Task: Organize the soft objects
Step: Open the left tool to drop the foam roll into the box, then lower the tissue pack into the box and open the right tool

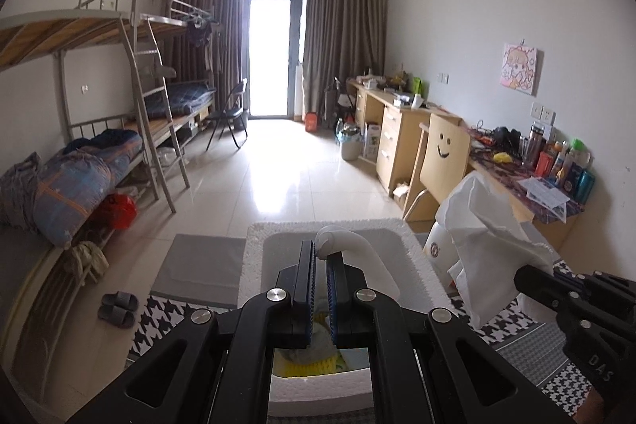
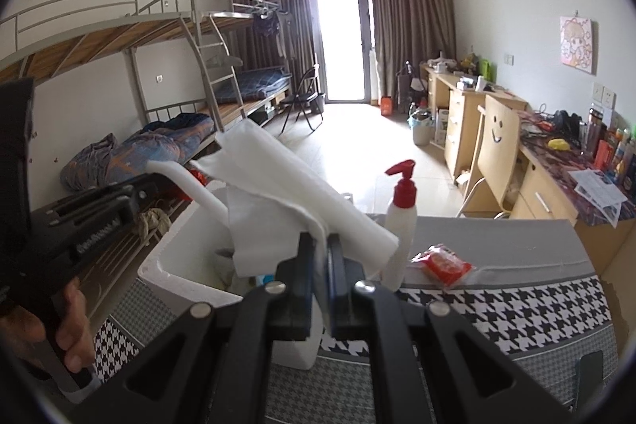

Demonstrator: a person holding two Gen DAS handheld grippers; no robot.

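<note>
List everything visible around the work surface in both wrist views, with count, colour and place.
foam sheet: one, white, held up over the foam box
foam box: one, white, on the houndstooth cloth
houndstooth cloth: one, black and white, covers the surface
pump bottle: one, white with red pump, right of the box
snack packet: one, red, right of the bottle
left hand-held gripper: shut on the sheet
right hand-held gripper: shut on the sheet
hand: one, grips left handle

Ahead of me, pale floor tiles (image 1: 278,185) shine under daylight from the far glass door (image 1: 274,54), flanked by brown curtains (image 1: 342,26). Metal bunk beds (image 1: 119,74) line my left wall; wooden desks (image 1: 401,130) and a smiley-backed chair (image 1: 445,153) stand right.
</note>
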